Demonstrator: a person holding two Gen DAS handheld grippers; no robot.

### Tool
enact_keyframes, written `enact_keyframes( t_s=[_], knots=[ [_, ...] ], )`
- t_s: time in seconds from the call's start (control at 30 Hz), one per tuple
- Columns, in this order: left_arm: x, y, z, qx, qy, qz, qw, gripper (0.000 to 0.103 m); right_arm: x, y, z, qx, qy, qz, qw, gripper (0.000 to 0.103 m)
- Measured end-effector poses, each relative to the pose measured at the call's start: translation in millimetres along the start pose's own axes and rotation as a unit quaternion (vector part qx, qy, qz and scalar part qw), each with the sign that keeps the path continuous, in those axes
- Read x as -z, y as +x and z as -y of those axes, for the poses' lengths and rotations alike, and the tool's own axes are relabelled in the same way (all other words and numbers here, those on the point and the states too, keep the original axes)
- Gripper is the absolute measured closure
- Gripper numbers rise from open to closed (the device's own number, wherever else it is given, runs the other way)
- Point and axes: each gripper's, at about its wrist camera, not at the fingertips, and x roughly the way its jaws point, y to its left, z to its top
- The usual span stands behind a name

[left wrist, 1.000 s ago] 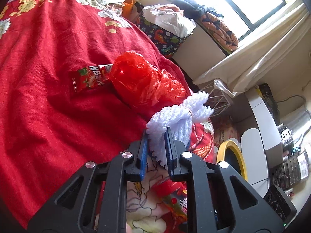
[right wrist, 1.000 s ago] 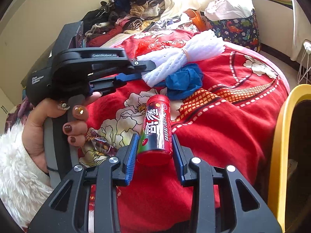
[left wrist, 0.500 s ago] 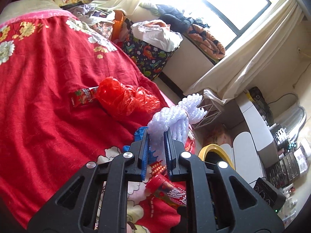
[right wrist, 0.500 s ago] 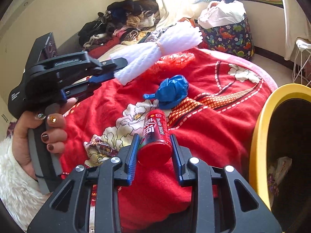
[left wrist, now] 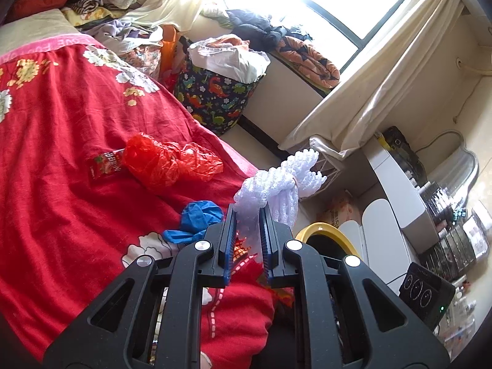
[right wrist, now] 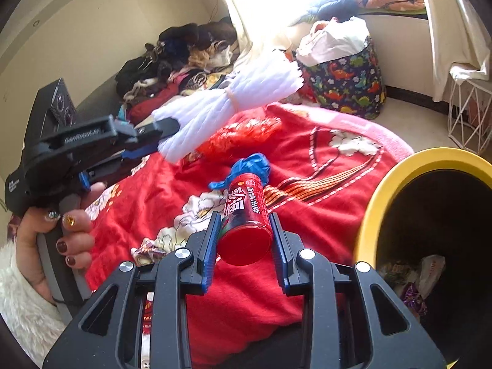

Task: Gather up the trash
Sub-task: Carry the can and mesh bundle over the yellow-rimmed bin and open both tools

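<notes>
My left gripper (left wrist: 248, 215) is shut on a white foam net bundle (left wrist: 276, 184) and holds it above the red bed cover; the bundle also shows in the right wrist view (right wrist: 233, 104). My right gripper (right wrist: 245, 218) is shut on a red snack can (right wrist: 246, 215), held in the air left of the yellow-rimmed trash bin (right wrist: 399, 172), which has wrappers inside. A crumpled blue glove (left wrist: 196, 218), a red plastic bag (left wrist: 166, 163) and a red snack packet (left wrist: 104, 166) lie on the bed.
A candy wrapper (right wrist: 150, 249) lies on the bed near my right gripper. A dinosaur-print laundry bag (left wrist: 215, 92) stands by the window wall. A white wire basket (right wrist: 467, 110) stands on the floor. Clothes are piled at the bed's far end.
Both grippers have lifted their loads off the bed. The right one has carried the can toward the bin; the left one has risen with the foam net.
</notes>
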Motion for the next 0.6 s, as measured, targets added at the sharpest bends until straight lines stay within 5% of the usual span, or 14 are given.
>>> enact_keyframes(
  t_s=[0.6],
  knots=[
    [5.3,3.4,40.6,0.026,0.03,-0.007,0.9992,0.093,-3.6,-44.5,50.9,0.041,0.056,0.052,0.996,0.073]
  ],
)
